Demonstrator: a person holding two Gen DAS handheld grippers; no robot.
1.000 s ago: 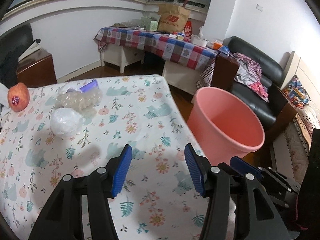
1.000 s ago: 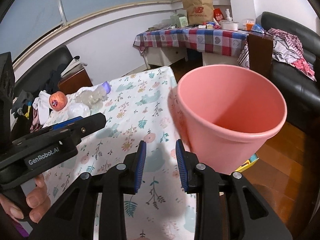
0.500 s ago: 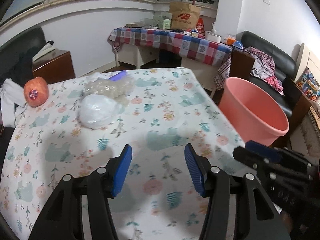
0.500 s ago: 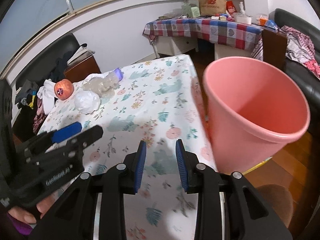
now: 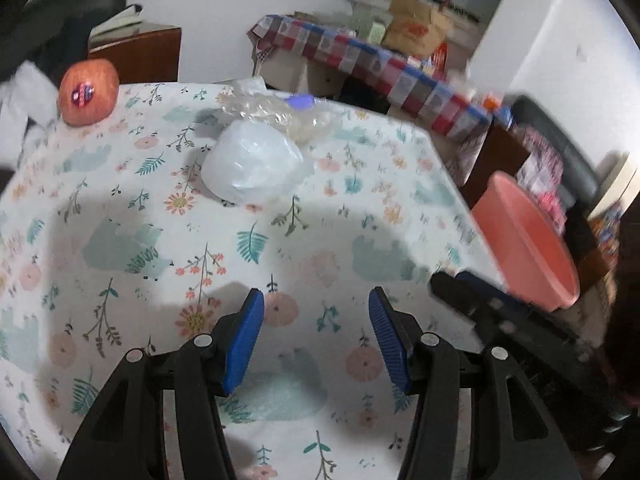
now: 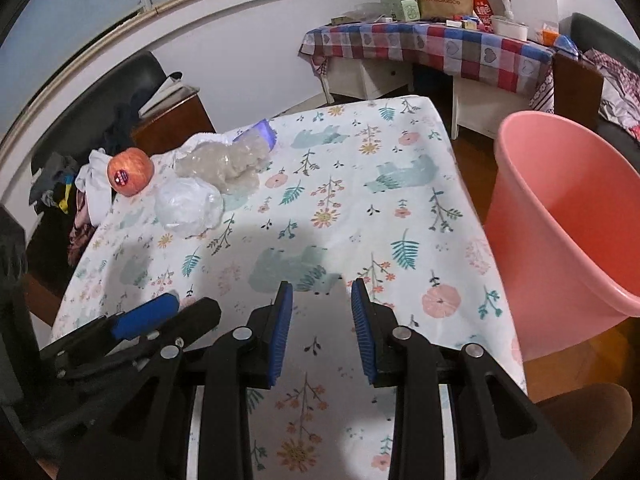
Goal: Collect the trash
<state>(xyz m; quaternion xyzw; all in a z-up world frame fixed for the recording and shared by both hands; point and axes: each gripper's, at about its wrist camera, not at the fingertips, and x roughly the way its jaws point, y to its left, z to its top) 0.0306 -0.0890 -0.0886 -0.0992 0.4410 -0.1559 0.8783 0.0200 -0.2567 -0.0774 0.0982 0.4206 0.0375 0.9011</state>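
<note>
In the left wrist view, the left gripper (image 5: 316, 312) stood wide apart over the floral table (image 5: 120, 240), nothing between its pads. A white crumpled bag (image 5: 254, 168) lay farther off, touching a clear crushed bottle (image 5: 276, 114); an apple (image 5: 88, 92) sat at the far left corner. The pink bin (image 5: 528, 248) stood off the table's right edge.

In the right wrist view, the right gripper (image 6: 322, 304) stood narrowly parted and empty. Bag (image 6: 188, 208), bottle (image 6: 228, 164) and apple (image 6: 130, 170) lay far left; the bin (image 6: 560, 216) was on the right.
</note>
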